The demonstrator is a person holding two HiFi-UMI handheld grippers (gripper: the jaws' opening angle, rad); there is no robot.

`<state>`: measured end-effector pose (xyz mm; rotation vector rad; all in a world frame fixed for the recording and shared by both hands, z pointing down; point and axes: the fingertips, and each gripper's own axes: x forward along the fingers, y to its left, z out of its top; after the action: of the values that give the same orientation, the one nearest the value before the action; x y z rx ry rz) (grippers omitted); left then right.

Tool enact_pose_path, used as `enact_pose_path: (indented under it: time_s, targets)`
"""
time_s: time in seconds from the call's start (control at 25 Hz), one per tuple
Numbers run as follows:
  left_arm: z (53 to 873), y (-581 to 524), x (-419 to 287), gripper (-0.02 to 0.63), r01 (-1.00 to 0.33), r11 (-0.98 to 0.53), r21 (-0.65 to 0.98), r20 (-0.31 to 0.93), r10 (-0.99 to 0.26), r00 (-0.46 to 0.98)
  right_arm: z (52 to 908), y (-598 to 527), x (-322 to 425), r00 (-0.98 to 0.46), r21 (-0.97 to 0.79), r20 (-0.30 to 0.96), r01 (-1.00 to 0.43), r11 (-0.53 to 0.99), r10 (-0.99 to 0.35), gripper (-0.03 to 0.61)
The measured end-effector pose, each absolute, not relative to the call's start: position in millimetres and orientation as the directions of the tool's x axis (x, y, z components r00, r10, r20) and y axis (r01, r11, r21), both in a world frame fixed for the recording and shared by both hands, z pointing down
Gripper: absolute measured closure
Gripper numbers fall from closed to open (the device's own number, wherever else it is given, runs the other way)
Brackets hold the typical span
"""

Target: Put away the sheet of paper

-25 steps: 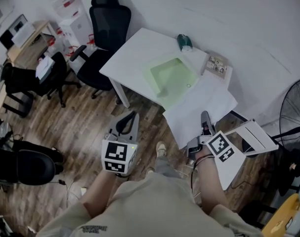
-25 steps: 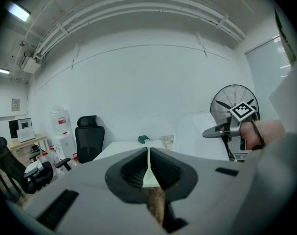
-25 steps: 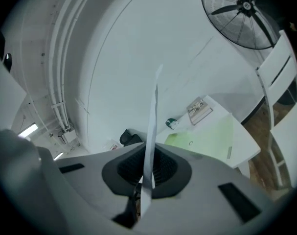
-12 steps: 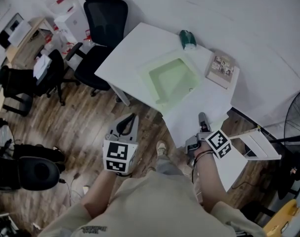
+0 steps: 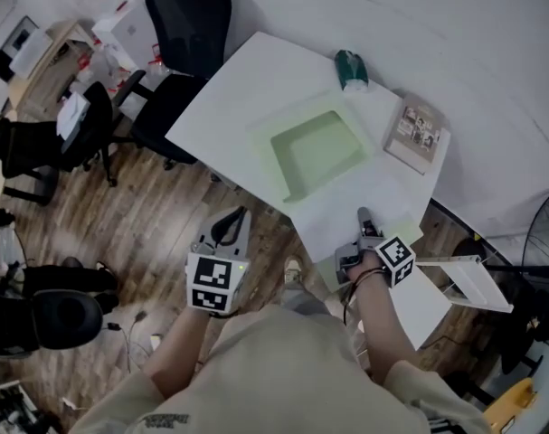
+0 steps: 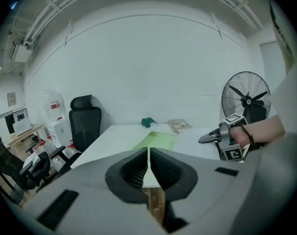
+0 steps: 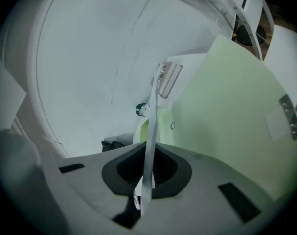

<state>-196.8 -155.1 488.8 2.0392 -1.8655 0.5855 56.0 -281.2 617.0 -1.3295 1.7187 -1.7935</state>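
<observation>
At the far left a black office chair (image 5: 185,16) stands off the desk's (image 5: 229,107) left corner, apart from everything the task concerns. Next comes the left gripper (image 5: 240,217), hanging over the wooden floor short of the desk's near edge; its own view shows the dark pads pressed together with nothing between them, so it is closed and empty. Further right, in the middle of the desk, lies the green folder (image 5: 317,150), open and facing up, with a teal object (image 5: 351,69) near the far edge behind it. The sheet of paper (image 5: 346,211) lies at the desk's near right corner, just beside the folder and overhanging the near edge. The right gripper (image 5: 363,215) is clamped on the sheet's near edge, and in the right gripper view the paper runs edge-on straight through the closed pads. A thin sliver of pale green peeks from under the sheet's right side (whether that belongs to the folder I cannot tell). A book (image 5: 417,134) rests at the far right corner. The step in hand looks like carrying the gripped sheet to the folder. The next move likely calls for levelling the paper and sliding it leftward onto the green surface, with the idle left gripper free to steady the folder.
</observation>
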Motion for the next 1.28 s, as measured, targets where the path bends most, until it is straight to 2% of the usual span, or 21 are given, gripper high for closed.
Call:
enact_pose_path:
  time_s: [0.36,0.76,1.28]
  targets:
    - [520.2,-183.4,-208.6,0.581,-0.995,-0.092,-0.027,0.578,-0.814,0.059,661.2,-318.5,47.5,-0.485,-0.891,0.441,-0.339,-0.303,-0.755,0.555]
    - [525.7,-216.0,-218.4,0.581,-0.997,-0.07,-0.043,0.596,-0.802,0.031,697.0,-337.1,16.8,-0.525,-0.876,0.482,-0.321,-0.361,-0.701,0.555]
    - [558.4,-248.4,-230.6,0.581,-0.99,-0.138,-0.01,0.647,-0.756,0.099,728.4,-365.7,-19.6,-0.525,-0.878,0.477,-0.331,-0.347,-0.705,0.555]
